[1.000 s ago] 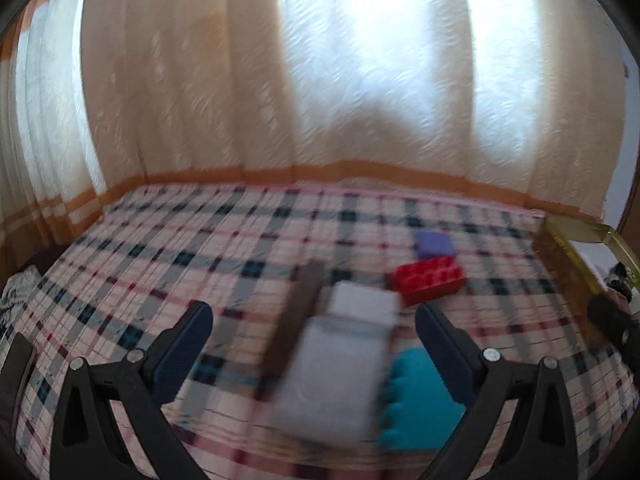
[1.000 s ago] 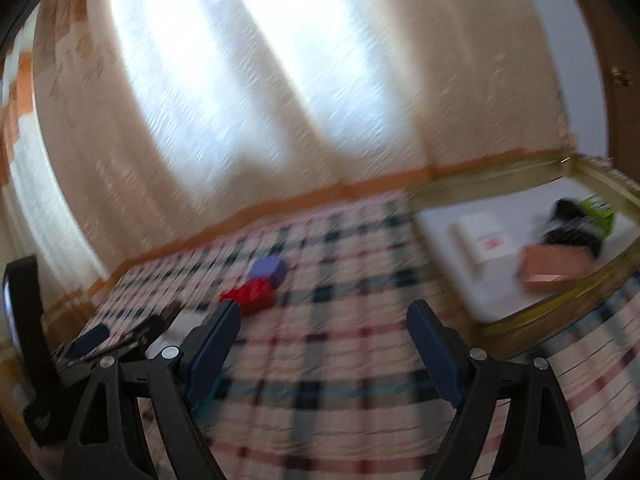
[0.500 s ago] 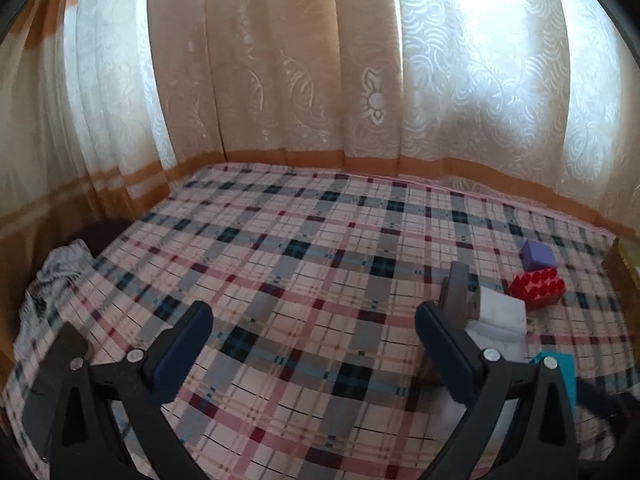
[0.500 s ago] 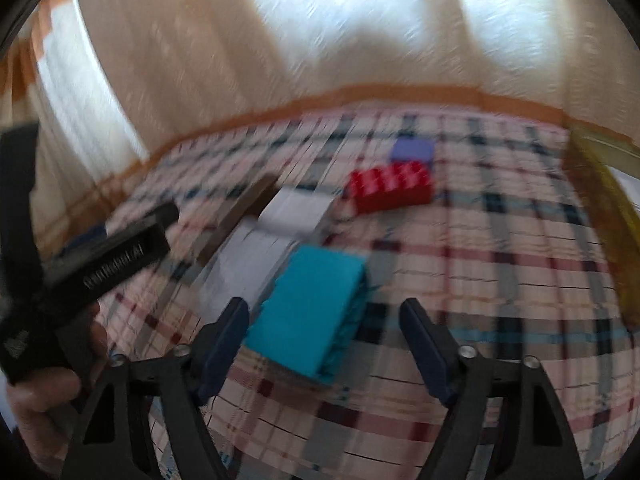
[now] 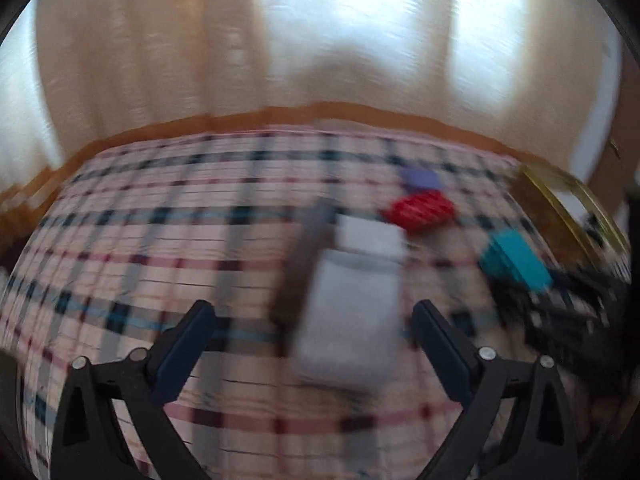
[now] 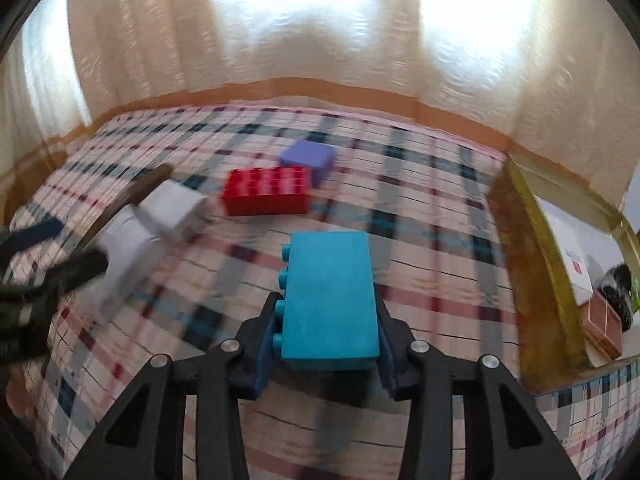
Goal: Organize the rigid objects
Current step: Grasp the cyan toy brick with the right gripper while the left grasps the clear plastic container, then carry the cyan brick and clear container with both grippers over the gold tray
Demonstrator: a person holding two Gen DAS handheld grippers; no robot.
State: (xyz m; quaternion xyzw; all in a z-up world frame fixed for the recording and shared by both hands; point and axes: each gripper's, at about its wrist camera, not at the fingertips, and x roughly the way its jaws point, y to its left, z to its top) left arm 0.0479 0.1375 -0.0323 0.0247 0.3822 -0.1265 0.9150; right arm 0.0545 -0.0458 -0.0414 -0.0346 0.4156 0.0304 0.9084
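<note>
A teal toy brick (image 6: 330, 300) lies on its side between the fingers of my right gripper (image 6: 326, 336). The jaws are closing and both blue pads sit against its long sides. The left wrist view shows the teal brick (image 5: 516, 260) at the right, with the dark blur of the right gripper behind it. My left gripper (image 5: 312, 320) is open above the plaid cloth (image 5: 160, 240), with a white box (image 5: 352, 312) just ahead between its fingers. A second white box (image 6: 172, 204), a brown strip (image 6: 136, 192), a red brick (image 6: 266, 192) and a purple cube (image 6: 308, 158) lie further back.
A gold-rimmed tray (image 6: 532, 248) stands at the right edge of the cloth and holds a white box (image 6: 576, 268), a brown box (image 6: 604, 320) and a black item (image 6: 620, 284). Light curtains hang along the far side. The left wrist view is motion-blurred.
My right gripper has swung from the tray side to the teal brick and narrowed onto it. The left gripper turned away to the left, then back over the white boxes.
</note>
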